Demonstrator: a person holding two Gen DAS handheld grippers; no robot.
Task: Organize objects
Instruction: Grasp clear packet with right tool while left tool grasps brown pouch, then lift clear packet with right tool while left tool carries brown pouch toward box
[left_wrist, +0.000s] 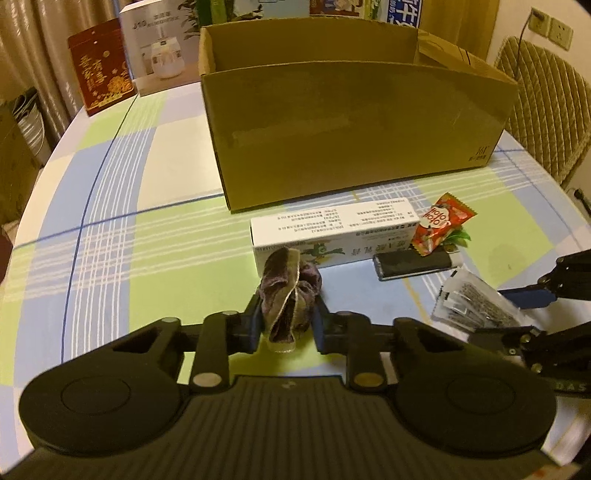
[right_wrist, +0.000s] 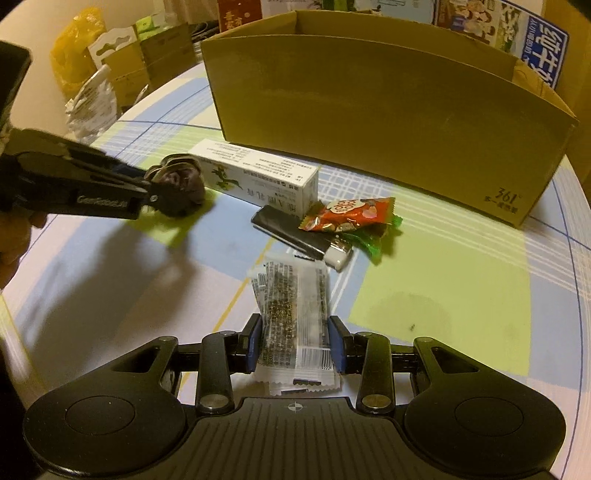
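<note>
A dark velvet scrunchie (left_wrist: 291, 295) is clamped between the blue pads of the left claw (left_wrist: 286, 325), and its folds bulge above and below them. Because the fabric is soft and bunched, it could probably be dragged out of the grip, or be snagged on the rim of the cardboard box (left_wrist: 354, 122) if it is carried over too low. The scrunchie is held just in front of the white carton (left_wrist: 332, 230), which lies on the tabletop (left_wrist: 122, 221) before the box wall, so the carton could be nudged if the claw is swung forward rather than lifted.

A clear printed sachet (right_wrist: 295, 317) lies between the pads of the right claw (right_wrist: 295, 345), which are closed against its two edges. The film looks thin and slippery, and more than one packet seems to be stacked there; a lower one may well be left behind or shed on the way. Whether the sachet is clear of the tabletop cannot be told.

Just beyond the sachet, a black lighter (right_wrist: 303, 236) and a red snack packet (right_wrist: 347, 218) lie touching each other beside the carton, near the box. With both claws loaded and close together, a collision between them is judged possible if both are moved to the box at once.
</note>
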